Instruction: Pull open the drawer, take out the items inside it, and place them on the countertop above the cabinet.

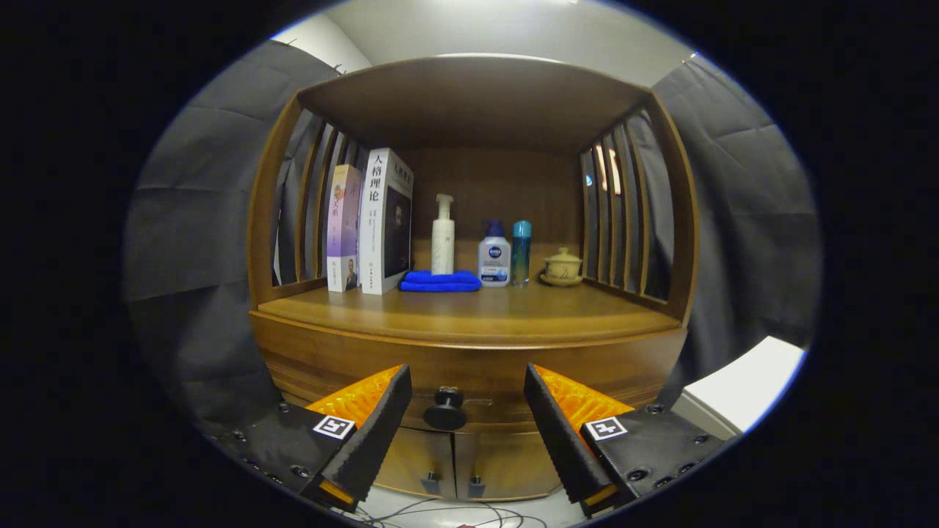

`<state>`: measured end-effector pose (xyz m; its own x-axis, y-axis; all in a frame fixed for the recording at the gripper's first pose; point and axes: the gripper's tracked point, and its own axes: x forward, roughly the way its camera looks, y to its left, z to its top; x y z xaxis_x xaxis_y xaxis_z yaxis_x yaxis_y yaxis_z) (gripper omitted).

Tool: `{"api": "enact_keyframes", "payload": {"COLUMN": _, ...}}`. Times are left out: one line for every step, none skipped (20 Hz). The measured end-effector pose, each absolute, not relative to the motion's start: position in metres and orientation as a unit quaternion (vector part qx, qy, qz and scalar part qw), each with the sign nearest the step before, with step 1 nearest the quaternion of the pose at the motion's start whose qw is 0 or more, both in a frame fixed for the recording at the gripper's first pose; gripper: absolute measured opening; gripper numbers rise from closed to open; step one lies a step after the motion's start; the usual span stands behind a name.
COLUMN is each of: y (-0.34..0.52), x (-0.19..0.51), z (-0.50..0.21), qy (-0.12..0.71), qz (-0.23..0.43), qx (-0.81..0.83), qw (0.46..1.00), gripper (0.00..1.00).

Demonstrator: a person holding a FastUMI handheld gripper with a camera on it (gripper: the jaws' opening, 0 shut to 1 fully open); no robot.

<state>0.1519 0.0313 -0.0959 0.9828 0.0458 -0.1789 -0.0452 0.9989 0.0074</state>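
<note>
Drawer knob (444, 409): closed drawer (469, 381), approach stage.

Set mid-front of the drawer, directly beneath the countertop (469, 312), above the twin cabinet doors (455, 462). Framed between spread fingers of the gripper (466, 400), gaping wide, gripping nothing, held level and square-on, just short of the knob. First step judged unstarted; next calls for advancing, closing on the knob, pulling straight back. Farther up, on the countertop: folded blue cloth (440, 281), books (370, 220), bottles (494, 253), lidded cup (563, 265).

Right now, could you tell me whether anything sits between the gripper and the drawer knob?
Nothing visible does. The gripper is open, and the drawer knob sits in the gap between its fingers, slightly beyond their tips, with only bare drawer front behind it.
</note>
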Motion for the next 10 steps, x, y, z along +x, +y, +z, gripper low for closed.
{"api": "enact_keyframes", "payload": {"y": 0.034, "x": 0.156, "z": -0.104, "qy": 0.099, "qz": 0.024, "qx": 0.002, "qw": 0.995, "gripper": 0.98}}
{"api": "enact_keyframes", "payload": {"y": 0.038, "x": 0.162, "z": -0.111, "qy": 0.106, "qz": 0.027, "qx": 0.001, "qw": 0.994, "gripper": 0.98}}
{"api": "enact_keyframes", "payload": {"y": 0.040, "x": 0.166, "z": -0.119, "qy": 0.114, "qz": 0.029, "qx": -0.004, "qw": 0.993, "gripper": 0.98}}
{"api": "enact_keyframes", "payload": {"y": 0.041, "x": 0.170, "z": -0.128, "qy": 0.122, "qz": 0.031, "qx": -0.009, "qw": 0.992, "gripper": 0.98}}
{"api": "enact_keyframes", "payload": {"y": 0.043, "x": 0.172, "z": -0.135, "qy": 0.130, "qz": 0.032, "qx": -0.013, "qw": 0.991, "gripper": 0.98}}
{"api": "enact_keyframes", "payload": {"y": 0.045, "x": 0.173, "z": -0.141, "qy": 0.136, "qz": 0.036, "qx": -0.014, "qw": 0.990, "gripper": 0.98}}
{"api": "enact_keyframes", "payload": {"y": 0.045, "x": 0.174, "z": -0.145, "qy": 0.139, "qz": 0.032, "qx": -0.015, "qw": 0.990, "gripper": 0.97}}
{"api": "enact_keyframes", "payload": {"y": 0.046, "x": 0.176, "z": -0.147, "qy": 0.139, "qz": 0.032, "qx": -0.015, "qw": 0.990, "gripper": 0.96}}
{"api": "enact_keyframes", "payload": {"y": 0.048, "x": 0.177, "z": -0.147, "qy": 0.137, "qz": 0.036, "qx": -0.013, "qw": 0.990, "gripper": 0.96}}
{"api": "enact_keyframes", "payload": {"y": 0.050, "x": 0.179, "z": -0.147, "qy": 0.134, "qz": 0.043, "qx": -0.010, "qw": 0.990, "gripper": 0.89}}
